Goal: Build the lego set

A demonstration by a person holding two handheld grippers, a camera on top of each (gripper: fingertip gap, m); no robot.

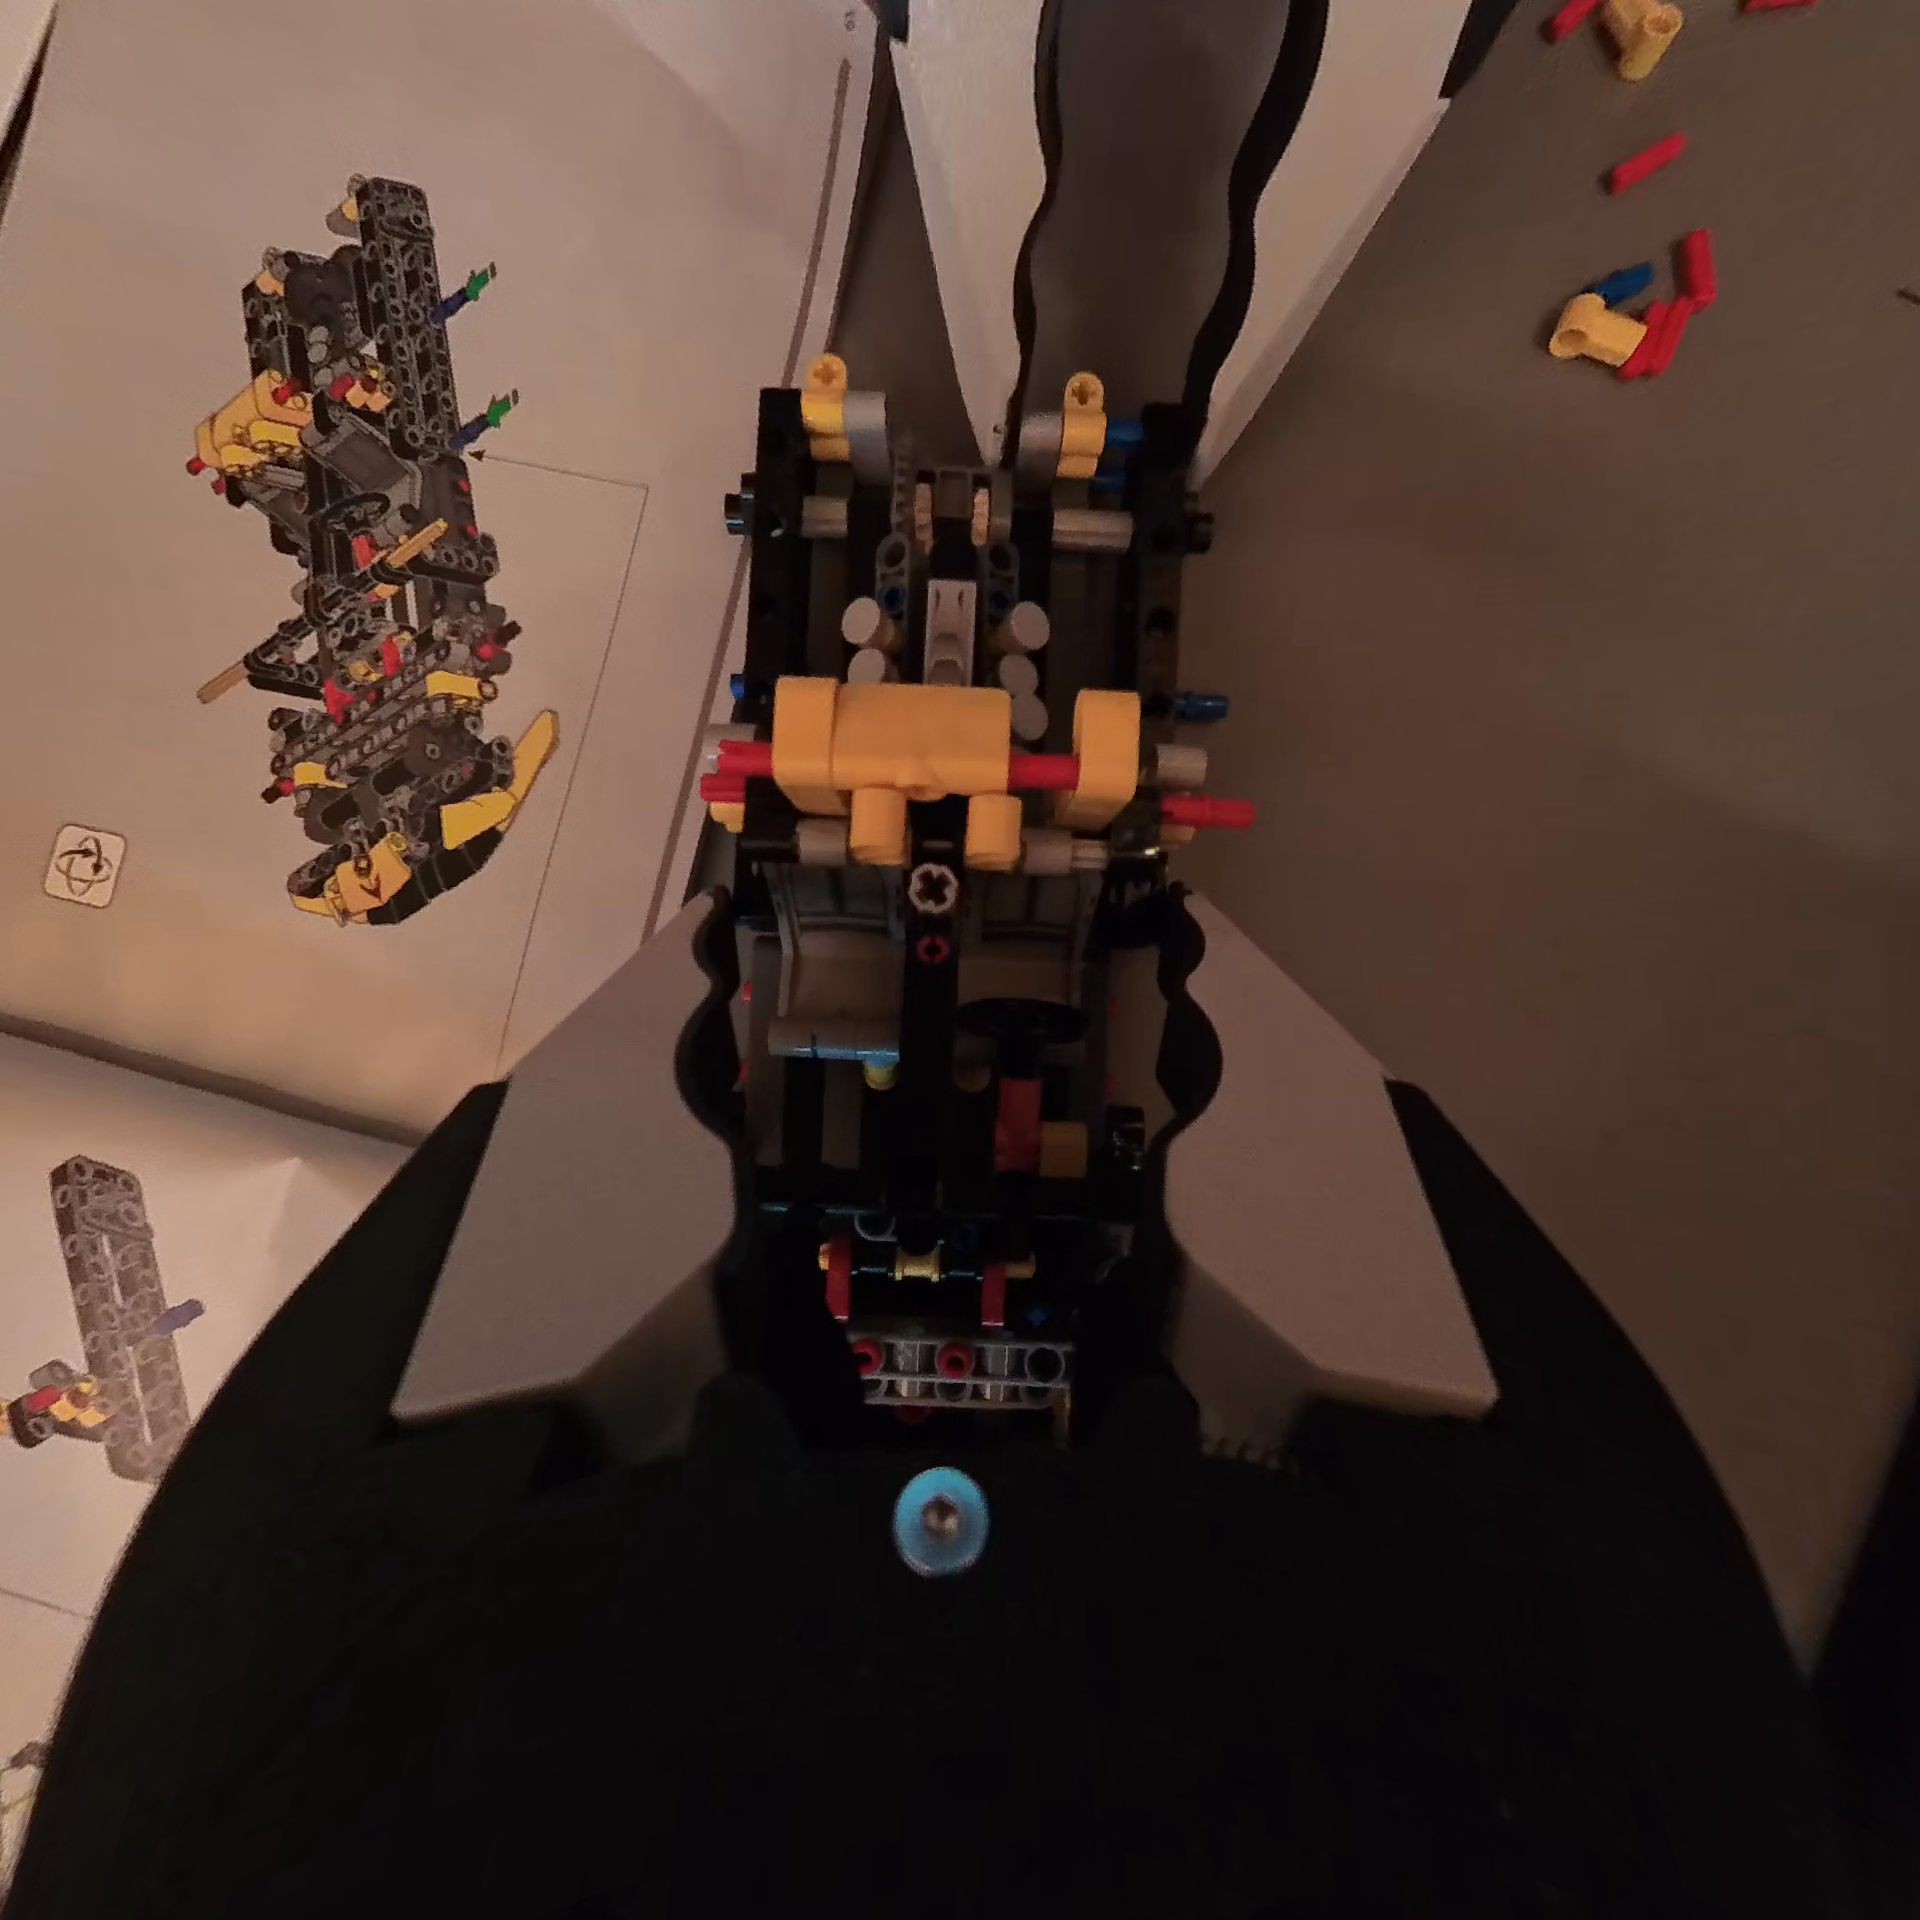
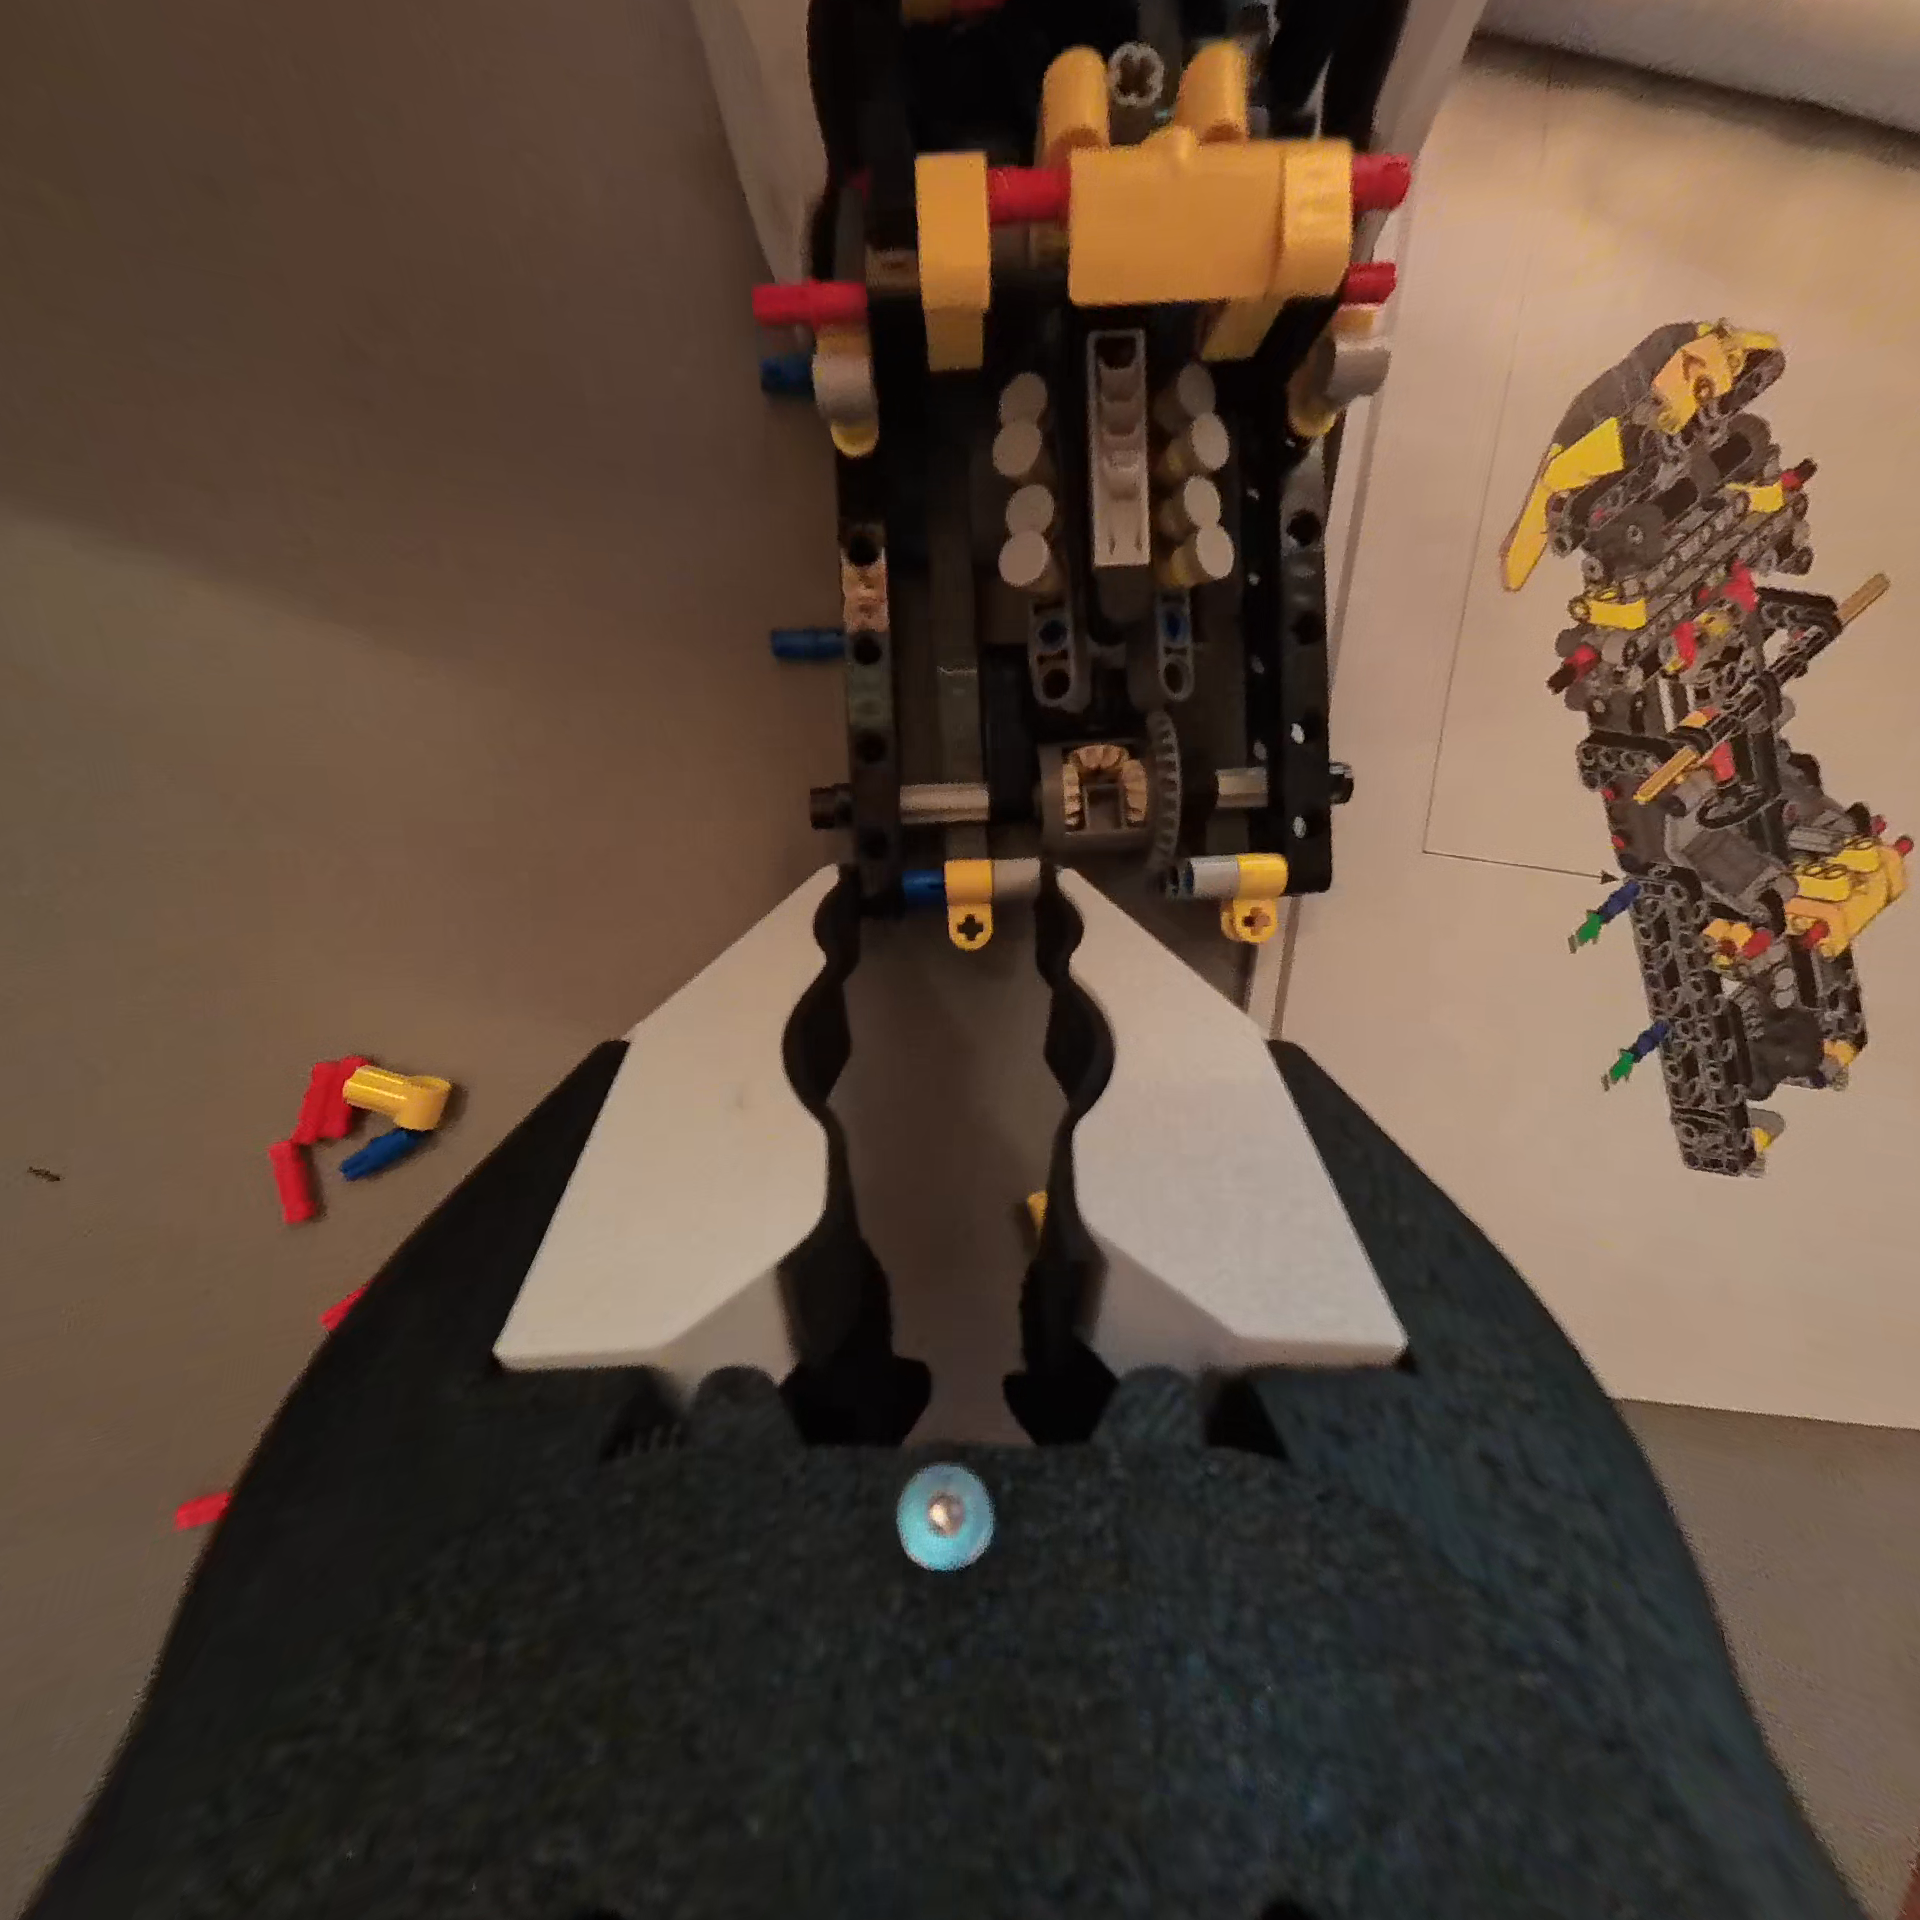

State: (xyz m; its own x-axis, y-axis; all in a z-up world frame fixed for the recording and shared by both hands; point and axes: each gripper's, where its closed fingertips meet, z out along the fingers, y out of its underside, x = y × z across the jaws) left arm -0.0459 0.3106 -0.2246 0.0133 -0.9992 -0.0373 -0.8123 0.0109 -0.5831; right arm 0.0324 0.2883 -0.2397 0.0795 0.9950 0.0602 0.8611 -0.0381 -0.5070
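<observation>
- Lego model (image 1: 951,790): long black frame with a yellow block and a red rod across its middle, pale round pegs in two rows behind that, a gear near the far end. It sits between the two grippers, over the grey table (image 1: 1558,935).
- Left gripper (image 1: 951,935): fingers (image 1: 582,1143) clamped on the near end of the model, one on each long side; the frame runs out forward past the tips.
- Right gripper (image 2: 948,894): fingers (image 2: 707,1122) apart with a clear gap between them, tips at the model's opposite end, just beside a yellow connector; whether they touch it I cannot tell.
- Instruction booklet (image 1: 364,540): lying open on the table just beside the model, page showing a drawing of the build.
- Loose pieces (image 2: 353,1132): small cluster of red pins, a blue pin and a yellow connector on the table, well apart from the model, on the side away from the booklet. More red and yellow bits (image 1: 1642,42) lie farther out.
</observation>
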